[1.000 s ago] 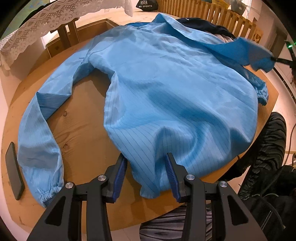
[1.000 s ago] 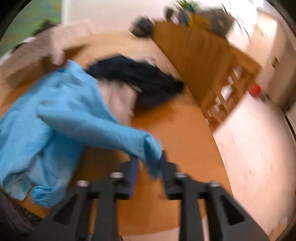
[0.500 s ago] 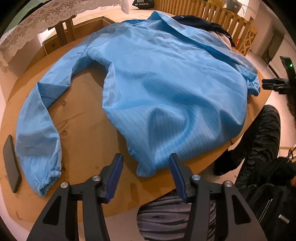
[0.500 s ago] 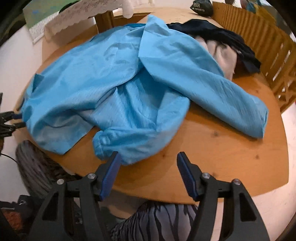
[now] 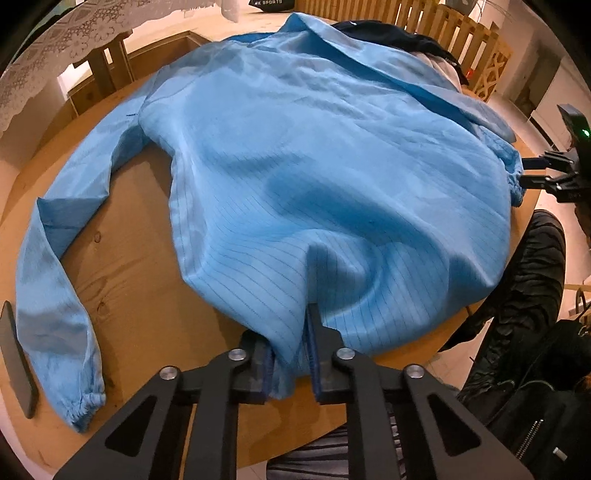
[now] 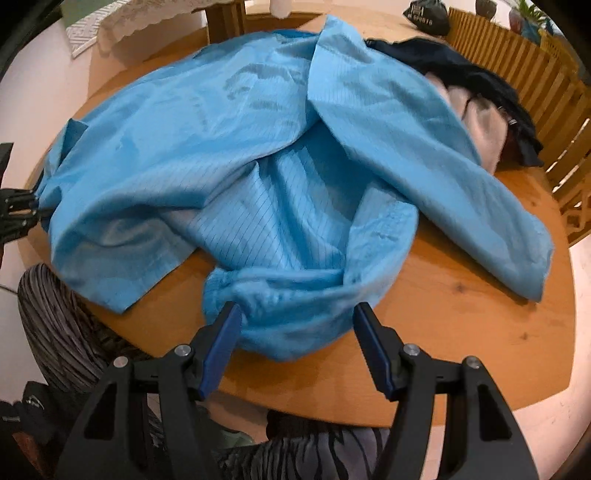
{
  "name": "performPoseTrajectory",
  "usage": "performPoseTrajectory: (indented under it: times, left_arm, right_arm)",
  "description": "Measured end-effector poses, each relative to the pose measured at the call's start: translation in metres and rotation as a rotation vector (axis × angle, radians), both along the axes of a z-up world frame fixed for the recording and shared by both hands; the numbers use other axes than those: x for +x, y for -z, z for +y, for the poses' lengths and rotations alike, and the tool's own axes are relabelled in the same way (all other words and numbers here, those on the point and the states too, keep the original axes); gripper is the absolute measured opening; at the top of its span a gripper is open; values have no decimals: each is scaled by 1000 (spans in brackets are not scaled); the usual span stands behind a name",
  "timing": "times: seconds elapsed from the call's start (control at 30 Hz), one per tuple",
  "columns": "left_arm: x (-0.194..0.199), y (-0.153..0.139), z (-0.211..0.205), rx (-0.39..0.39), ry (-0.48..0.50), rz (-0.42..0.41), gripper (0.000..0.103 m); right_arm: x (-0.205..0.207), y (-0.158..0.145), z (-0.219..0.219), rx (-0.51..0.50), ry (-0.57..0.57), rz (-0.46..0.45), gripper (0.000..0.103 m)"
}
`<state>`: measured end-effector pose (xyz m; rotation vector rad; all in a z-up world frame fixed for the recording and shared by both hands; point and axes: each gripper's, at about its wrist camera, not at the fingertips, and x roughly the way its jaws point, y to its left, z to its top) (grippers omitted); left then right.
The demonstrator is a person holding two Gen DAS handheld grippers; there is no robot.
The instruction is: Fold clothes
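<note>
A round wooden table point(image 5: 140, 280) fills both views, a light blue pinstriped jacket point(image 5: 332, 177) spread across it. At bottom centre, the left gripper point(image 5: 290, 354) pinches the jacket's hem. The right gripper point(image 6: 295, 343) stands wide, a bunched elastic cuff point(image 6: 266, 295) between its fingers.

Round wooden table point(image 5: 140, 280), with a flat dark slab point(image 5: 16, 363) near its left edge, maybe a phone, hard to tell. Wooden slat railing point(image 6: 517, 70) behind, lace cloth point(image 5: 55, 51) hanging top left, black sports bag point(image 6: 426, 16) at the back.
</note>
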<state>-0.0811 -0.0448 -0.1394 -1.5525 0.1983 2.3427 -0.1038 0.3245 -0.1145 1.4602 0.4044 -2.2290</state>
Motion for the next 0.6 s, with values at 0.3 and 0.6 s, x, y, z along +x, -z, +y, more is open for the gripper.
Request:
performPoseTrajectory:
  times: [0.3, 0.6]
  left_arm:
    - [-5, -16, 1, 19, -5, 42, 10]
    - [-8, -28, 0, 46, -10, 83, 4]
  right_arm:
    - [-11, 18, 14, -155, 126, -155, 62]
    - [-15, -5, 8, -238, 75, -78, 4]
